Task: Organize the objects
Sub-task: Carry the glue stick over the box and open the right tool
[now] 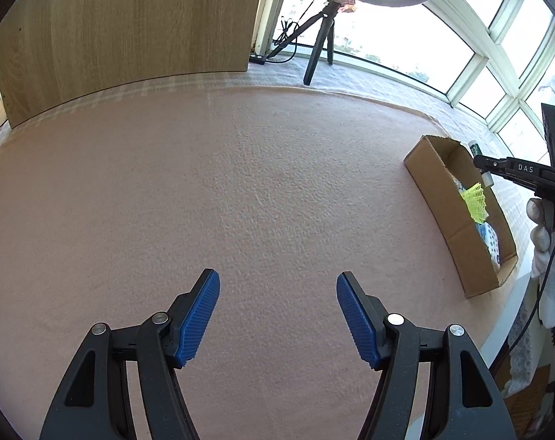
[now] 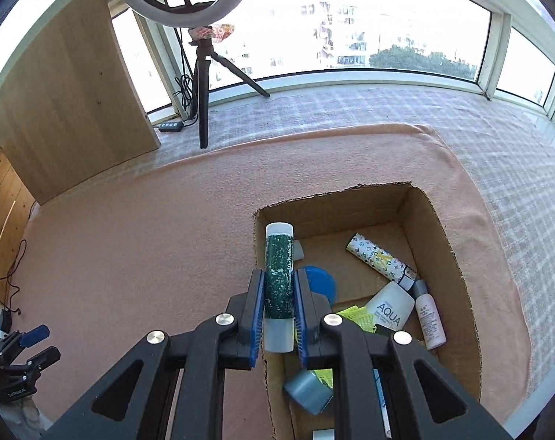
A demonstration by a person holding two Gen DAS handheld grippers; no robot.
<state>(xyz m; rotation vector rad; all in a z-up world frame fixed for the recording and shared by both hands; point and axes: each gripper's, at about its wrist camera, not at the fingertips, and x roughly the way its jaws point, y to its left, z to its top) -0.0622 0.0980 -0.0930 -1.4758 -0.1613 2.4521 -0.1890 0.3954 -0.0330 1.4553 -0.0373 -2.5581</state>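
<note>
My right gripper (image 2: 279, 286) is shut on a green-patterned lip balm tube (image 2: 279, 275) with white ends, holding it above the left wall of an open cardboard box (image 2: 446, 242). In the box lie a white AQUA bottle (image 2: 389, 310), a small pink bottle (image 2: 429, 321), a white patterned tube (image 2: 378, 258), a blue lid (image 2: 319, 280), a yellow mesh piece (image 2: 361, 317) and a grey cap (image 2: 308, 390). My left gripper (image 1: 277, 315) is open and empty over the pink cloth (image 1: 204, 183). The box (image 1: 457, 216) and the right gripper (image 1: 479, 163) show at the right of the left wrist view.
A ring light on a black tripod (image 2: 204, 84) stands at the back by the window. A wooden board (image 2: 68, 106) leans at the back left. A checked cloth (image 2: 387, 106) lies under the pink one. Cables (image 2: 6, 282) lie at the left edge.
</note>
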